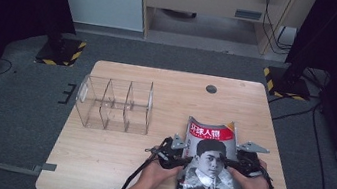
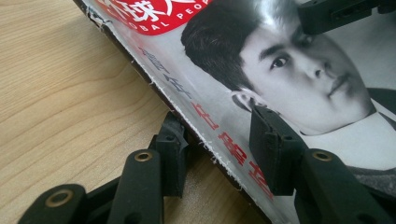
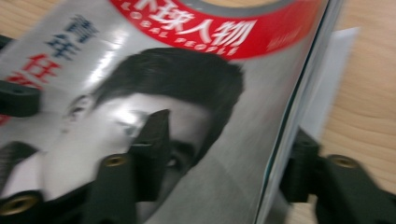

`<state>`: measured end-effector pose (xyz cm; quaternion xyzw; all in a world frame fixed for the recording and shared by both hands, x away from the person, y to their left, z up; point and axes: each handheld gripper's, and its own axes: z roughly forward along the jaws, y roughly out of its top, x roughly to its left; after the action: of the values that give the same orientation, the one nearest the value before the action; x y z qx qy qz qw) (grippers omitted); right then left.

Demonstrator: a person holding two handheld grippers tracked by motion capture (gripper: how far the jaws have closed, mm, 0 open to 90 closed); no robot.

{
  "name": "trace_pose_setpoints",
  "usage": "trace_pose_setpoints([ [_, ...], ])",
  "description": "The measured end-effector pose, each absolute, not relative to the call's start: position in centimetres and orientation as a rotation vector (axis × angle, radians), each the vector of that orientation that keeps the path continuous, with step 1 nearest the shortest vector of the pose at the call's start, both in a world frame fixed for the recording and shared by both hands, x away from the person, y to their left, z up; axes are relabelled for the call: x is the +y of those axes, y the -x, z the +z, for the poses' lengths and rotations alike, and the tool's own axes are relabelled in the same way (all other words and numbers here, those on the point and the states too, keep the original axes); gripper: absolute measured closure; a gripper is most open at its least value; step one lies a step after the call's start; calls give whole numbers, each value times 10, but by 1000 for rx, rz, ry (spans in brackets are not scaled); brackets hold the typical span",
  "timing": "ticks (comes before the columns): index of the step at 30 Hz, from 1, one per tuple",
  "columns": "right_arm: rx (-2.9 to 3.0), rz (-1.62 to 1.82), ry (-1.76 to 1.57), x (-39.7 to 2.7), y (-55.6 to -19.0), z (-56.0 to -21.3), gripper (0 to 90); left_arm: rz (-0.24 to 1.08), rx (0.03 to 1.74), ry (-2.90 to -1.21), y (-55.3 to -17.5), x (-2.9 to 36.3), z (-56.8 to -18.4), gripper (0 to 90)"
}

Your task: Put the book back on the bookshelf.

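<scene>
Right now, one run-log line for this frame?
left hand-held gripper: straddles magazine left edge | right hand-held gripper: straddles right edge | grip: unclear | clear organizer: empty, apart

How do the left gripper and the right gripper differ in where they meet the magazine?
The left gripper straddles the magazine's ragged spine edge; the right gripper straddles the opposite, open page edge. The left gripper's lower jaw sits beneath the spine on the wooden table; the right gripper's outer jaw stands beside the pages. Both have one jaw over the cover.
</scene>
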<state>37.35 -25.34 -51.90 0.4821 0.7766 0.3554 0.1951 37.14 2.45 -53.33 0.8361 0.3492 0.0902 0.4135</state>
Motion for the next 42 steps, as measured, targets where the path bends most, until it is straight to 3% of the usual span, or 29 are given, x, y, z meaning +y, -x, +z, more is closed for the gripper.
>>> trace_pose_setpoints([
  [4,2118,977,-1387,-263,-373,-518,314,239,860,-2106,-371,24,-534,570],
  [15,2189,967,-1414,-266,-371,-522,404,251,847,-2107,-370,25,-534,571],
  [19,2195,958,-1423,-266,-370,-525,396,243,852,-2104,-370,25,-534,563],
  [22,2196,965,-1433,-267,-371,-526,395,238,822,-2121,-369,23,-534,488],
  [24,2196,967,-1431,-266,-371,-527,395,203,815,-2118,-369,21,-535,353],
  [26,2206,973,-1417,-265,-371,-528,398,162,828,-2102,-371,19,-535,282],
  [42,2238,1016,-1335,-255,-368,-531,429,147,807,-2118,-398,26,-515,262],
])
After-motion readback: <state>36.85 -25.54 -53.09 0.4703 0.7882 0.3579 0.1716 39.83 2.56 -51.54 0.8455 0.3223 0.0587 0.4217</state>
